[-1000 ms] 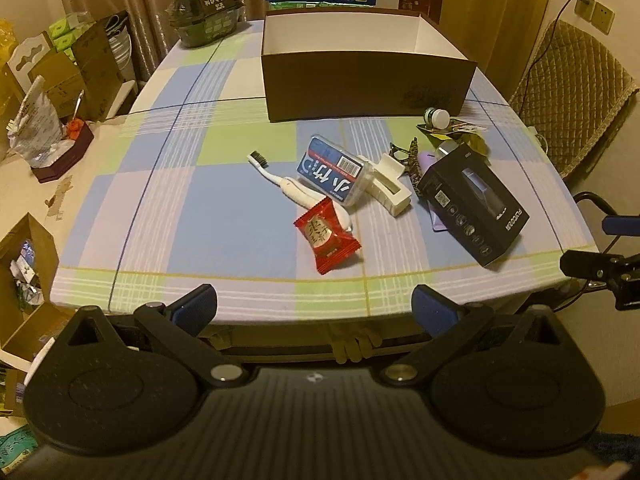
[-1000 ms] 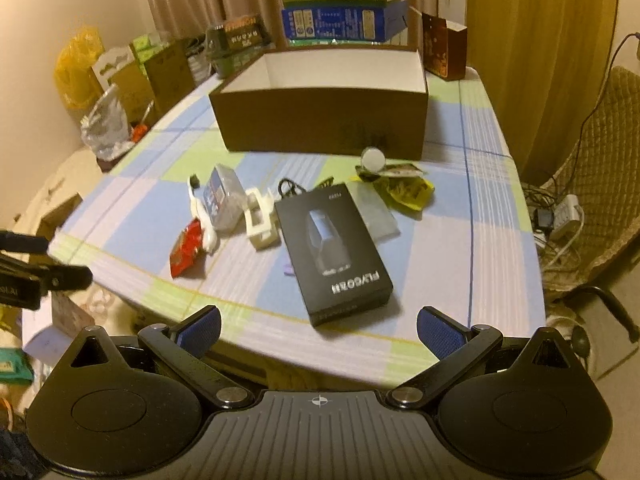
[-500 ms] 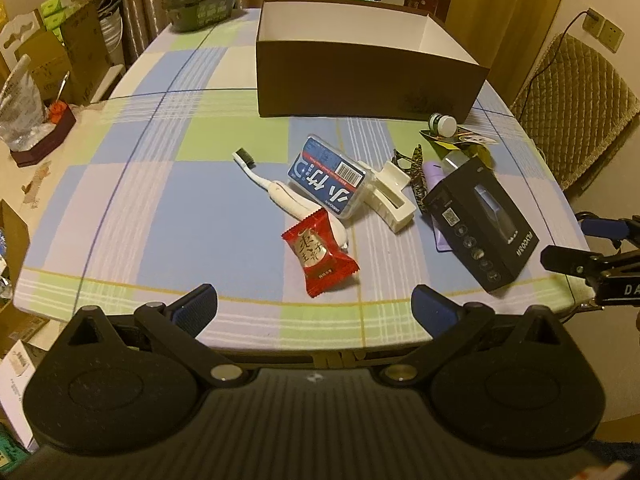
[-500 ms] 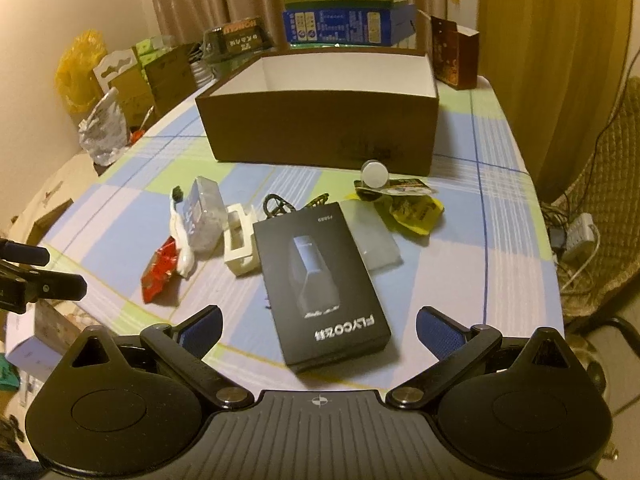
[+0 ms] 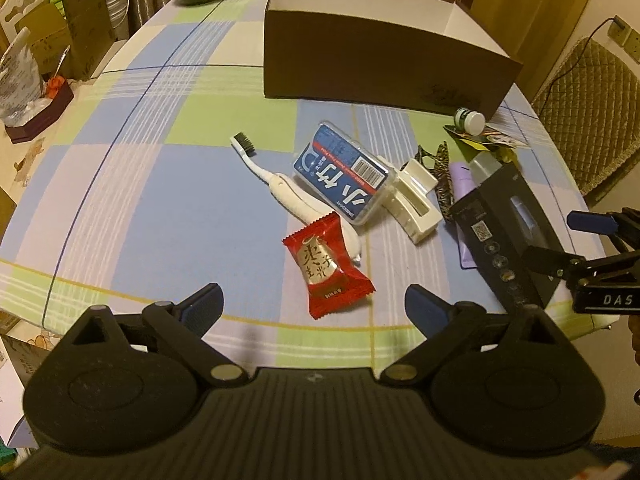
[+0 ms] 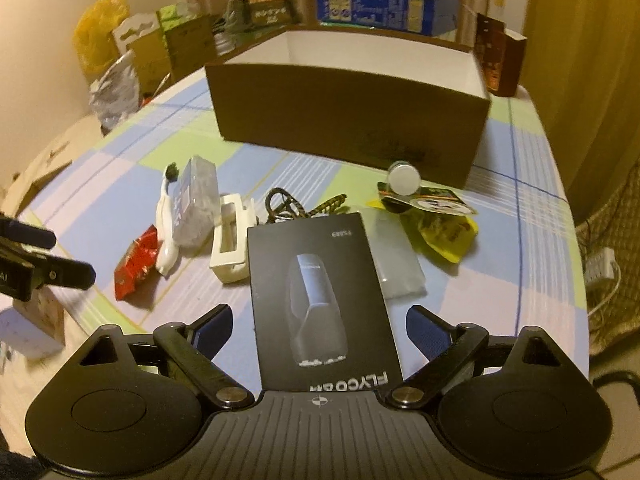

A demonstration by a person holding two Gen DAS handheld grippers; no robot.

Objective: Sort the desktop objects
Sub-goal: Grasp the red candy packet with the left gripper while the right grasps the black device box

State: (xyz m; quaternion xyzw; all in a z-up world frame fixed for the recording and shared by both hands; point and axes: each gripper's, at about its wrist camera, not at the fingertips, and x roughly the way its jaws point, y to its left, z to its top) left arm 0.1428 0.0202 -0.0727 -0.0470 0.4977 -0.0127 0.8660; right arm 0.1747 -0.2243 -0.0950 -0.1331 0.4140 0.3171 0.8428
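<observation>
The black box [image 6: 320, 300] marked "FLYCO" lies at the near right of the checked tabletop [image 5: 132, 208], its near end between the right gripper [image 6: 319, 326]'s closing, not yet touching jaws. The red candy wrapper [image 5: 326, 266] with gold characters sits left of it, just beyond the left gripper [image 5: 314, 306], whose wide jaws are also closing on nothing. Both grippers tilt steeply downward. Farther off stands the open brown box [image 5: 384, 56].
</observation>
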